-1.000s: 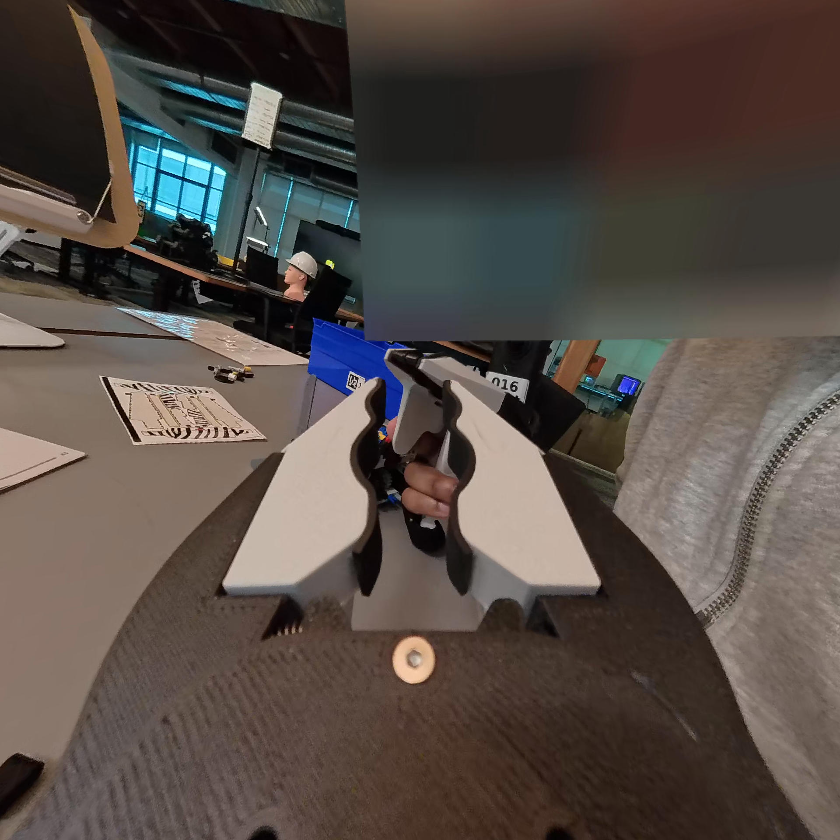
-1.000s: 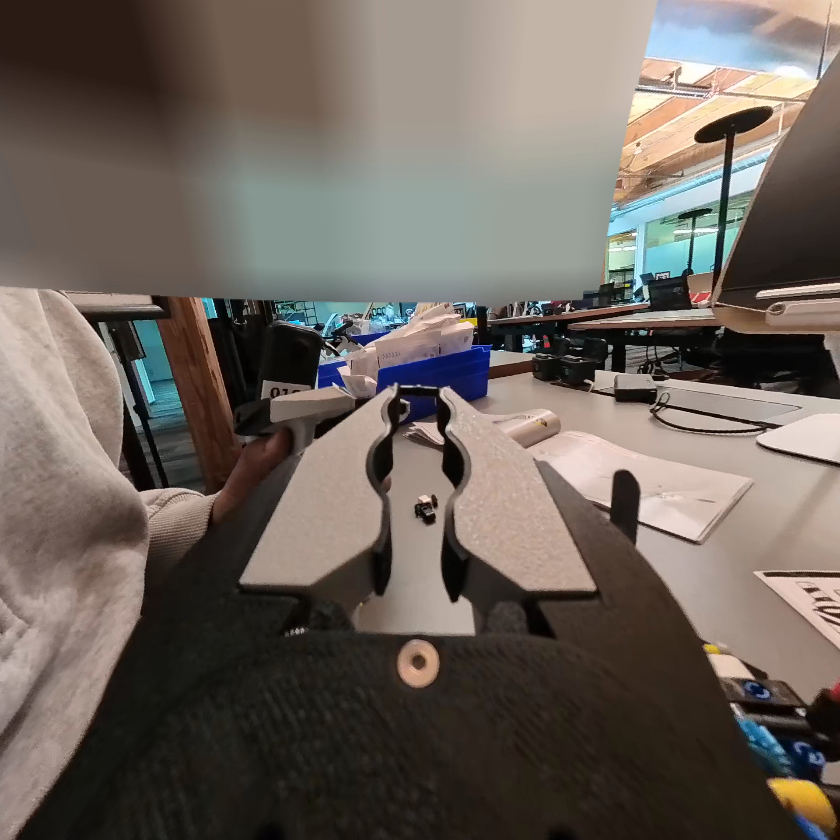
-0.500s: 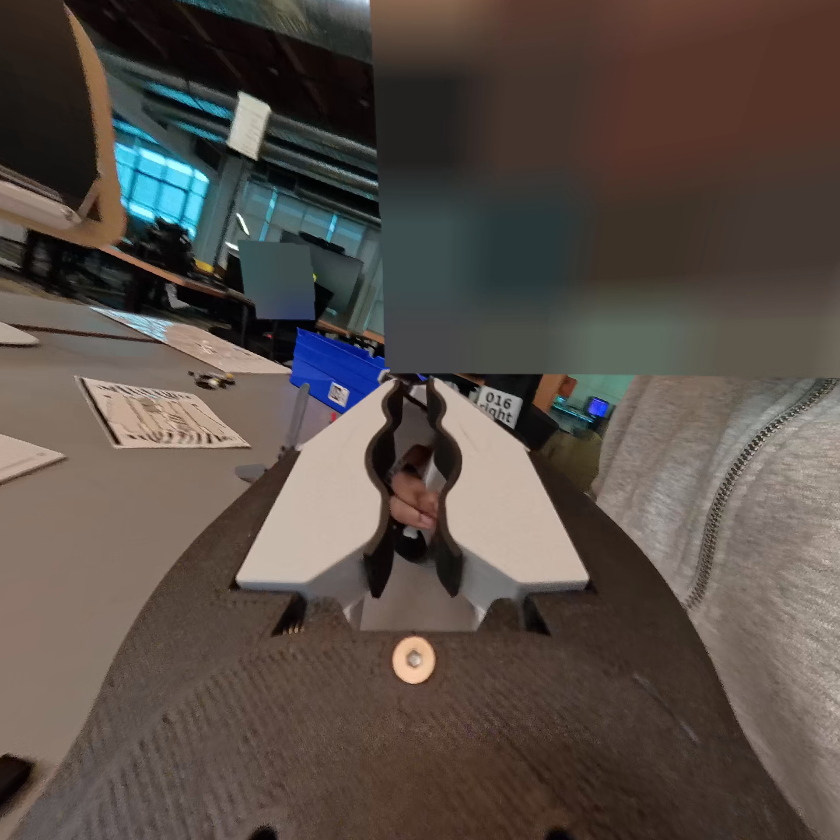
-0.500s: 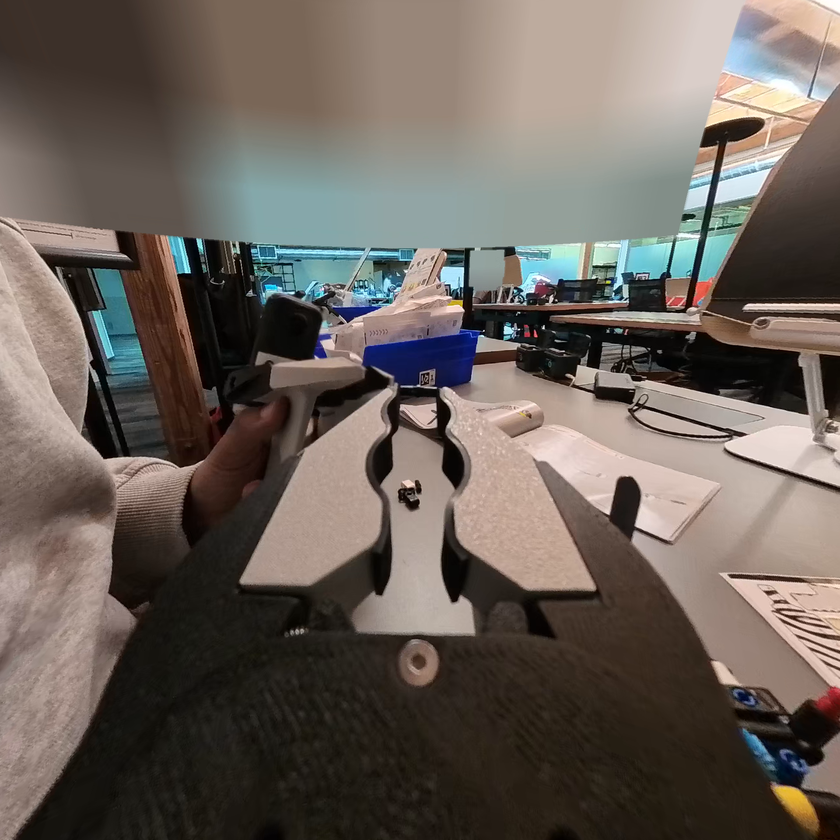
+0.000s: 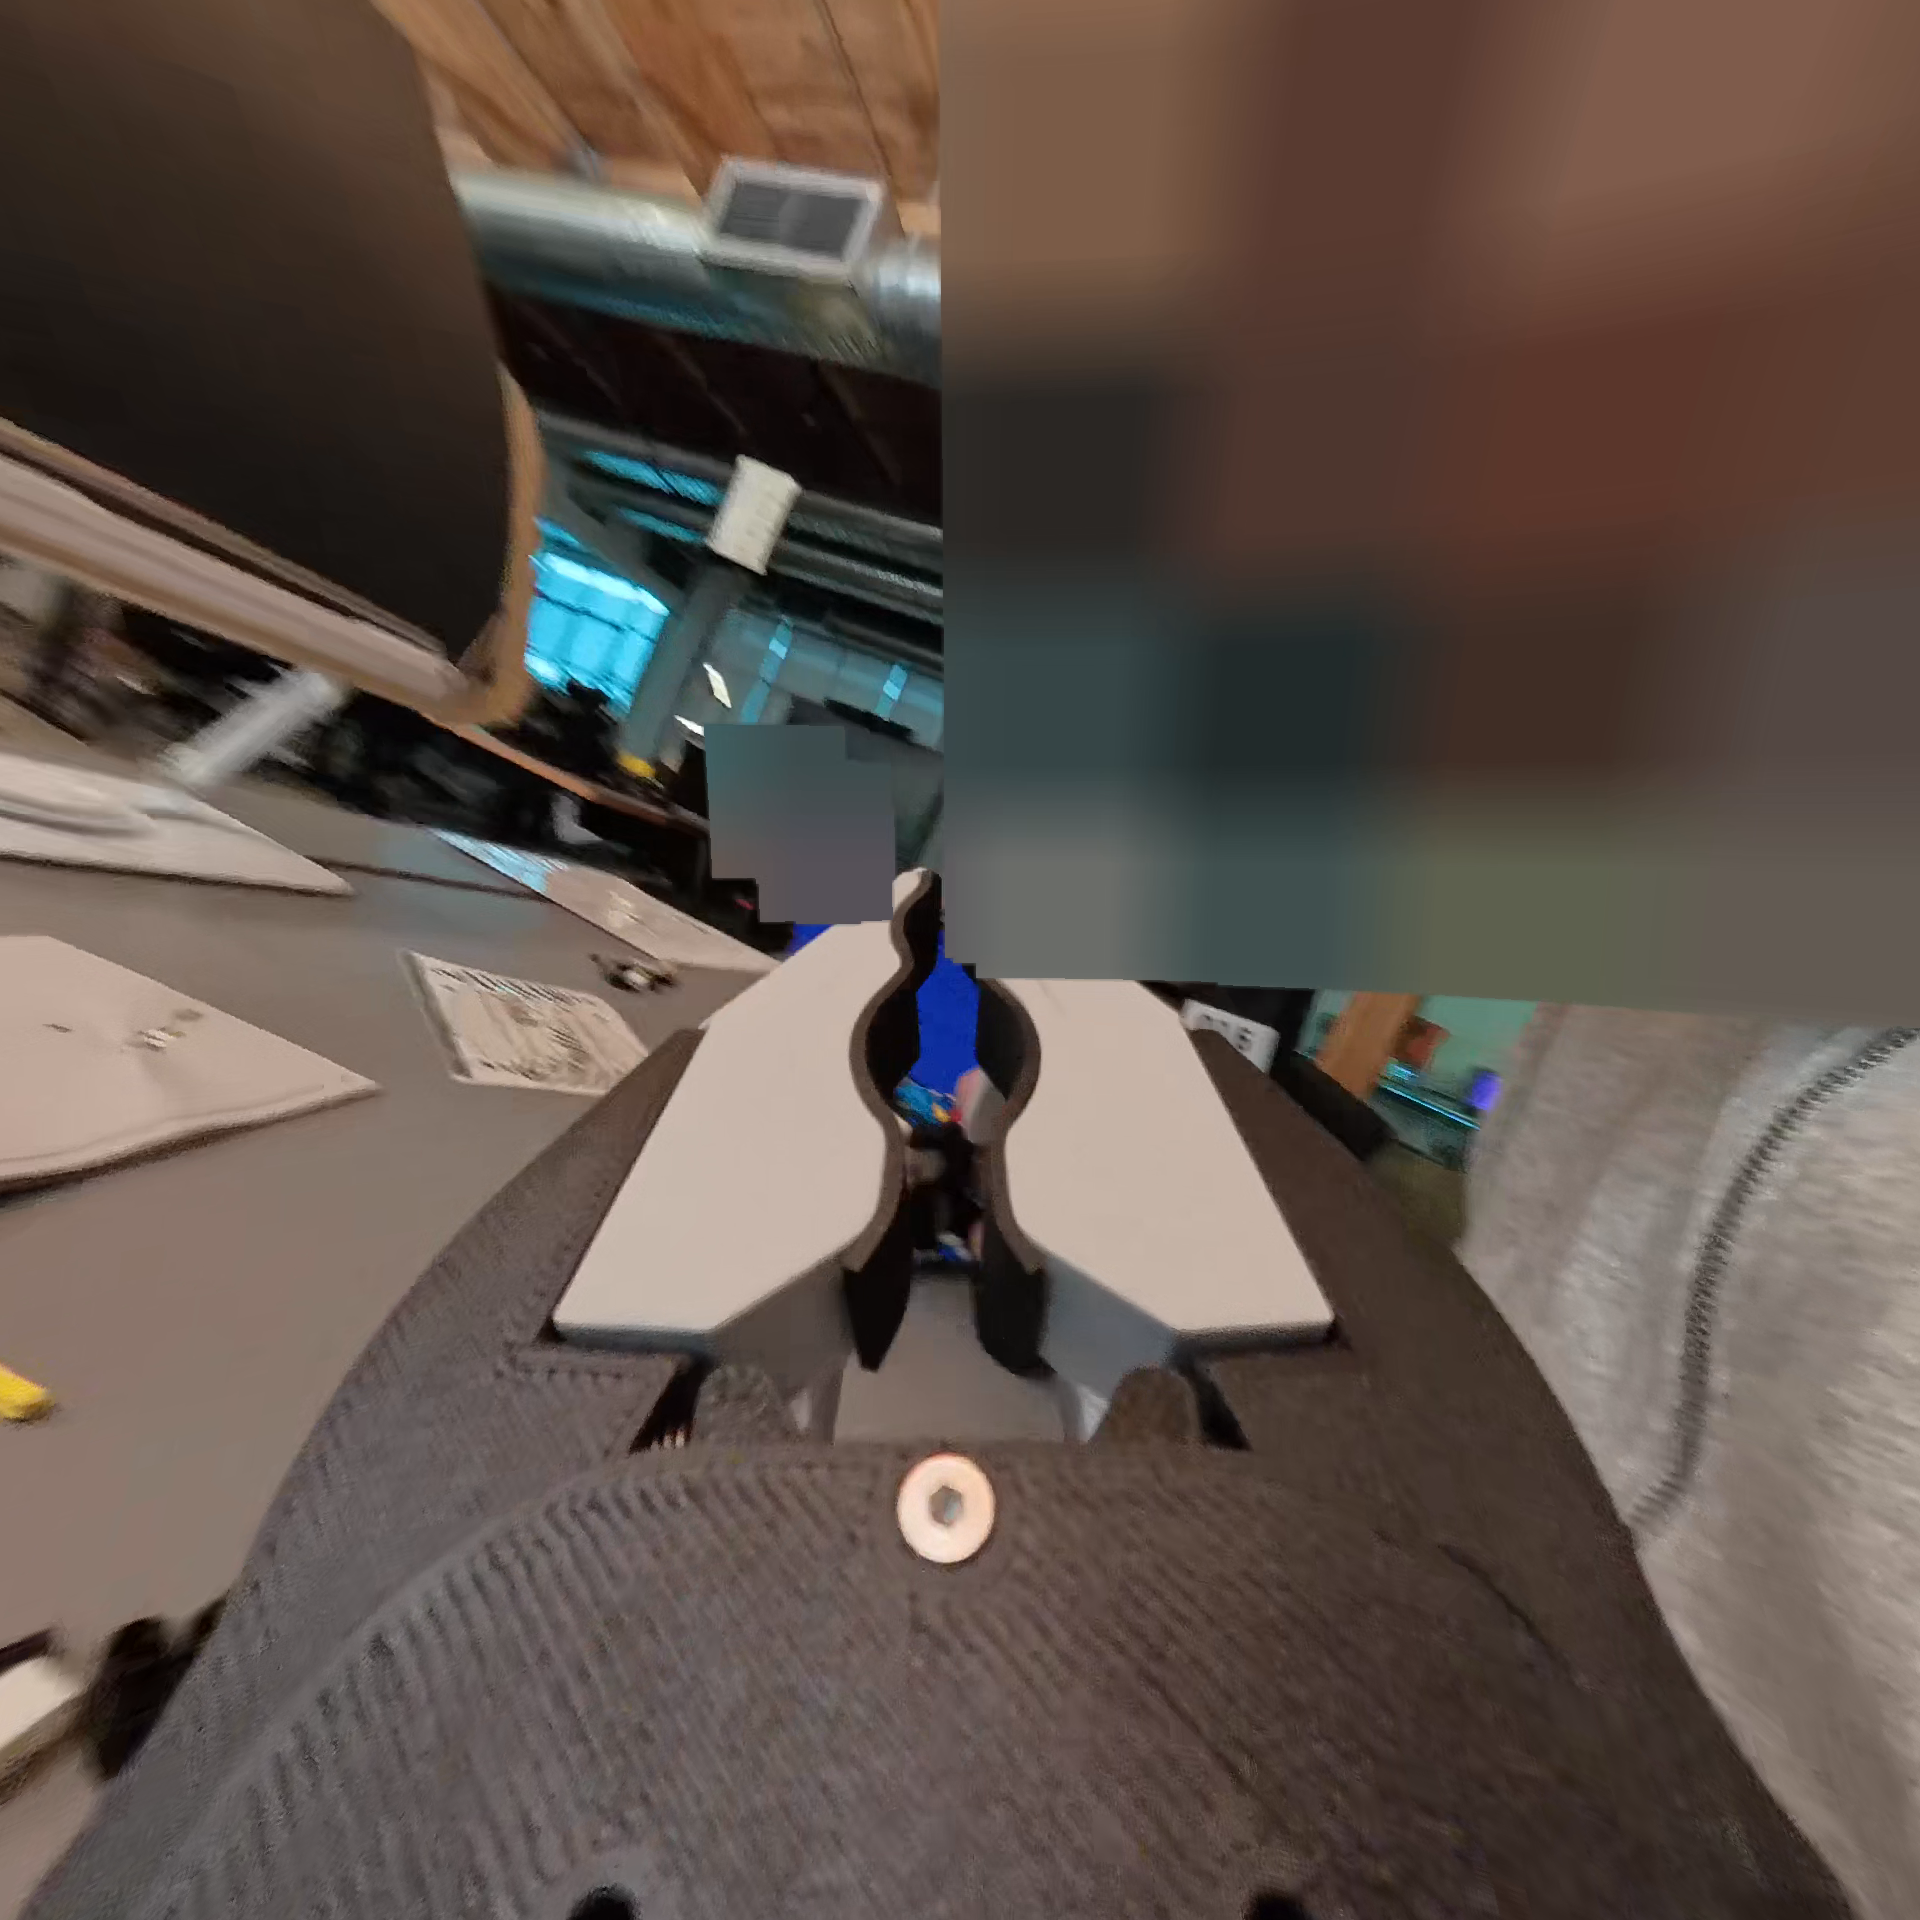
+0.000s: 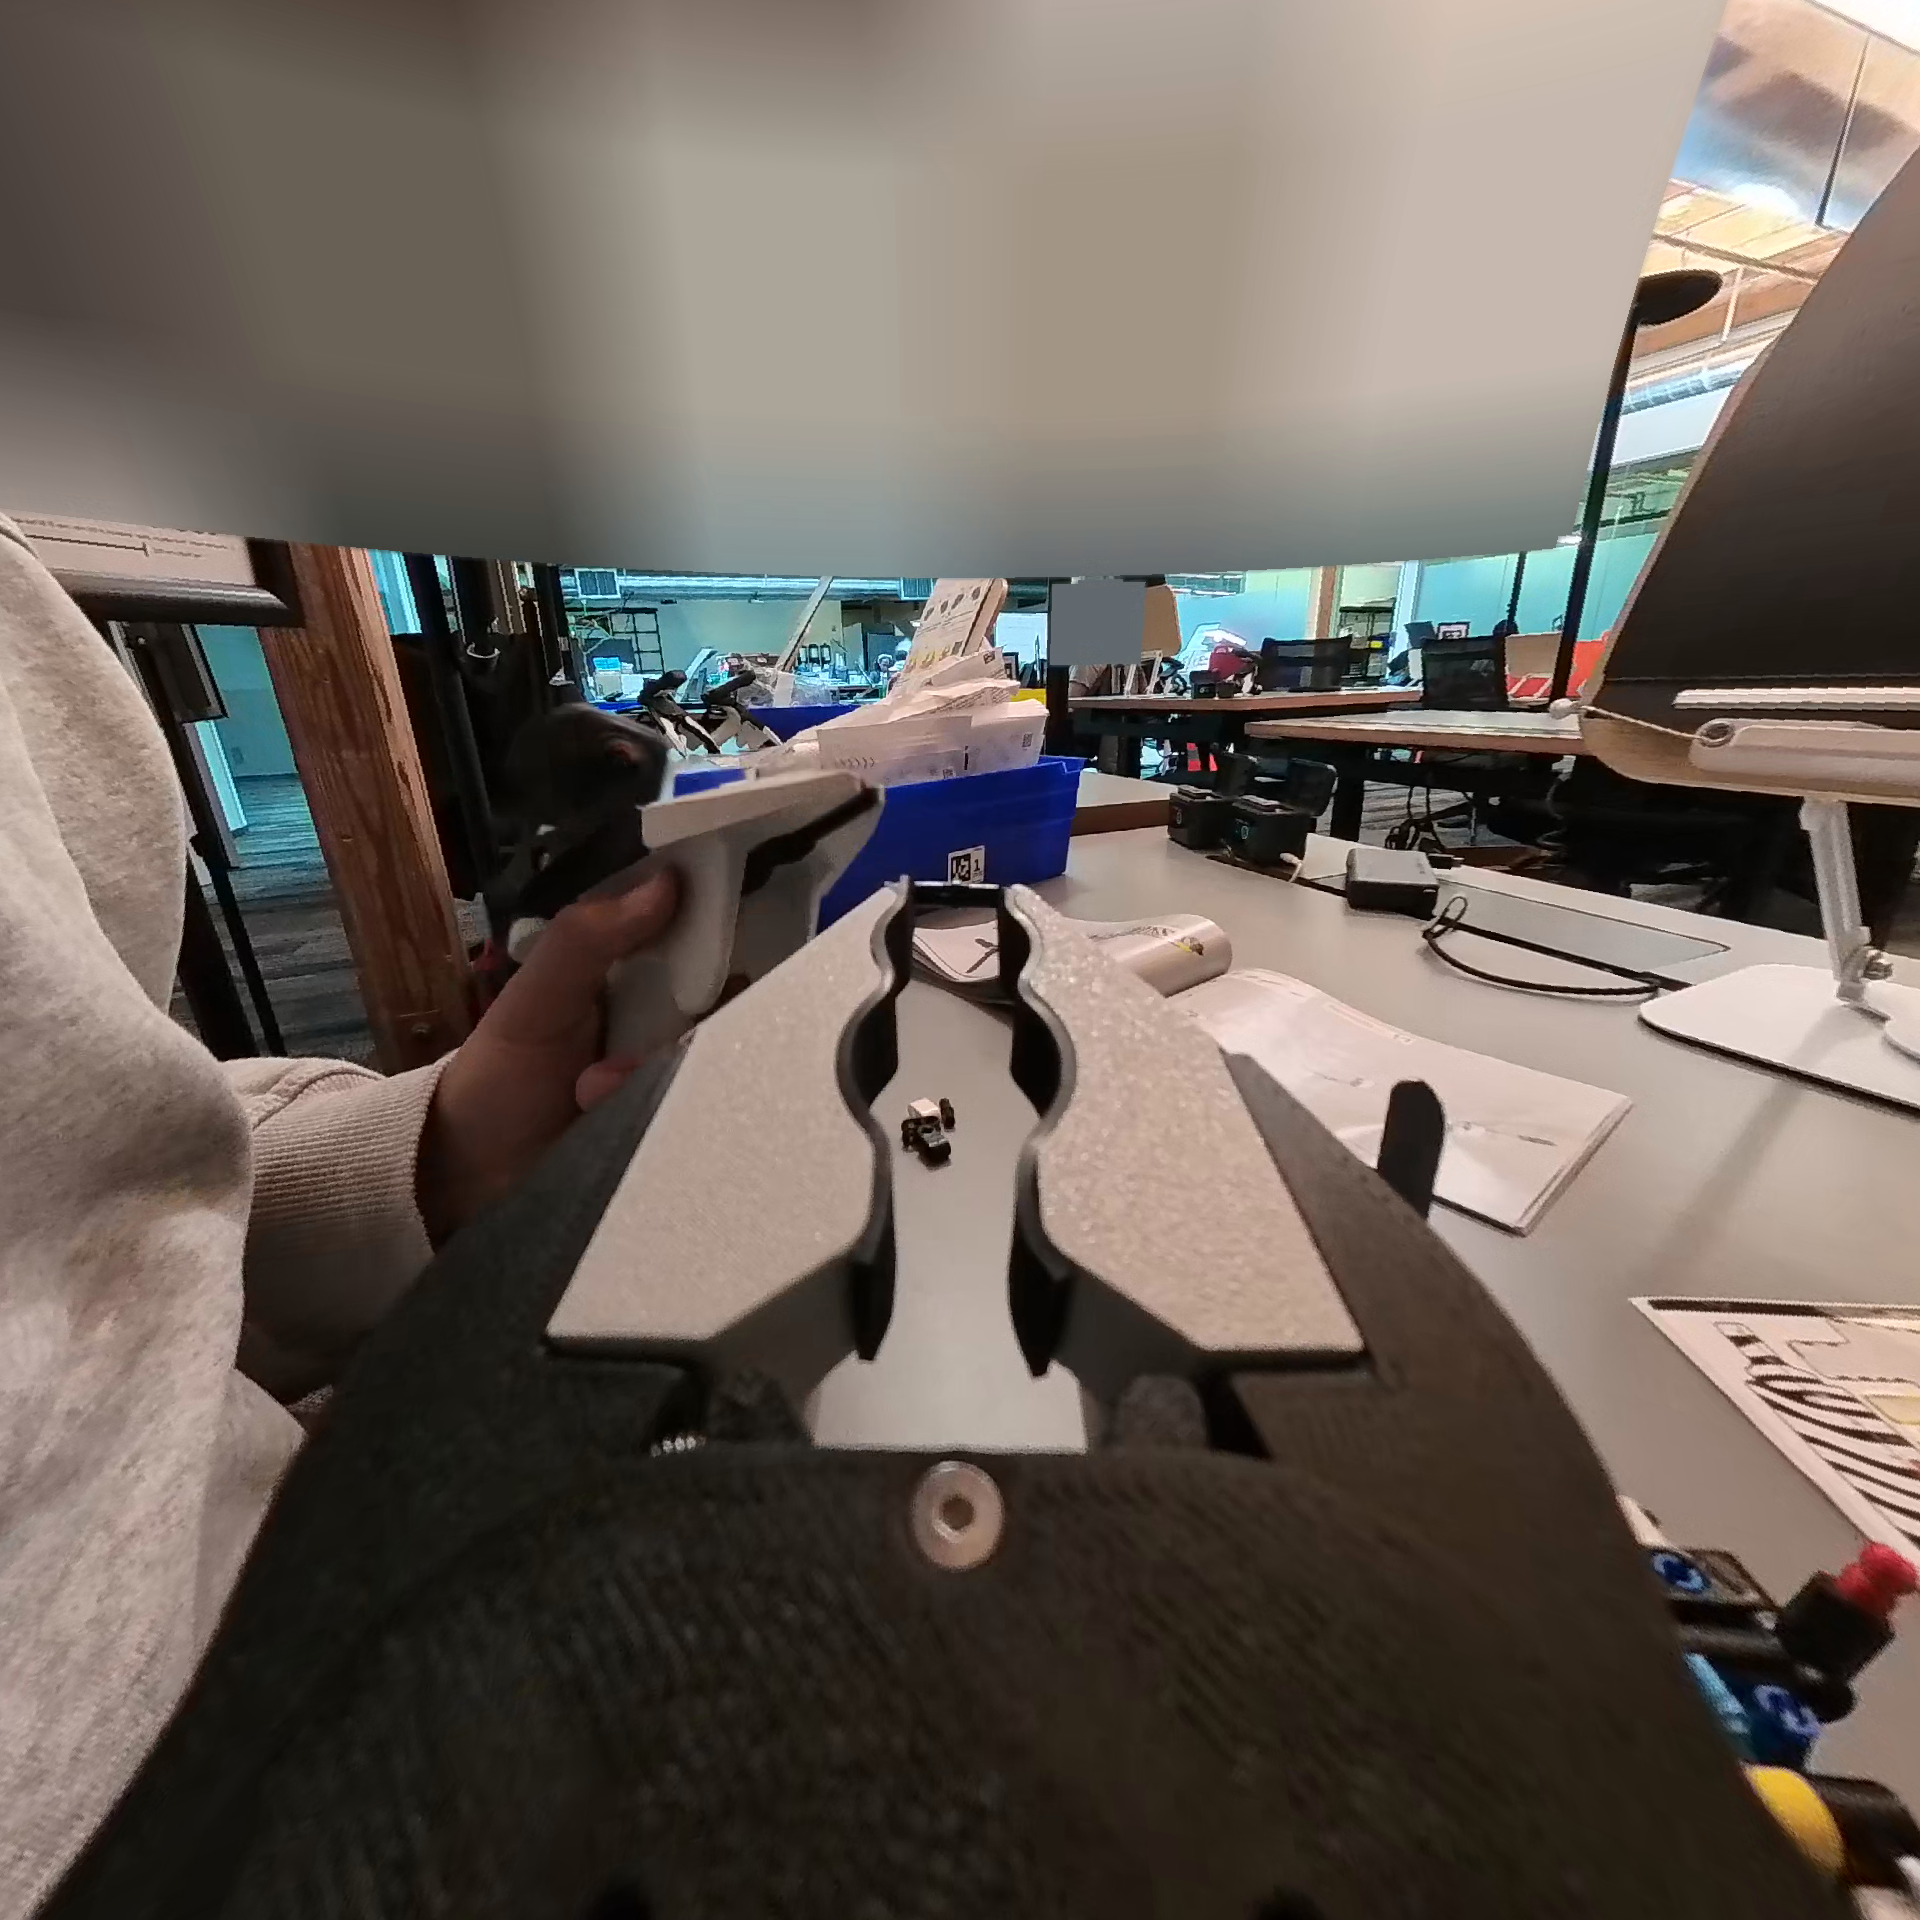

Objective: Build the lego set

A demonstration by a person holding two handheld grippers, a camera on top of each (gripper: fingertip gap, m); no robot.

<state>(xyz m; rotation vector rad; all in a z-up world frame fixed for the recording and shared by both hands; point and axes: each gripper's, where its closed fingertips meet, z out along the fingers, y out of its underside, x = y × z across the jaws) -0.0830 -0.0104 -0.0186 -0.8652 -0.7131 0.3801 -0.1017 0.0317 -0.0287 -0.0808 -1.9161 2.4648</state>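
Observation:
My right gripper is open and empty above the grey table. A small black and white lego piece lies on the table and shows between its fingers. More lego parts in black, blue, red and yellow lie at the lower right. My left gripper is up in the air with its jaws drawn to a narrow gap. A blur patch hides its right tip. A hand holds it at the left of the right wrist view. Blurred coloured lego bits show through its gap.
A blue bin of papers stands at the table's far edge. An open booklet, a pale cylinder, a patterned sheet and a monitor stand are on the table. A grey hooded sleeve is at the left. My right fingertips sit around 5 cm from my left ones.
The left gripper's jaws have narrowed from clearly open to a thin gap, and it has tilted upward with motion blur. The right gripper has shifted slightly; its jaws have not changed.

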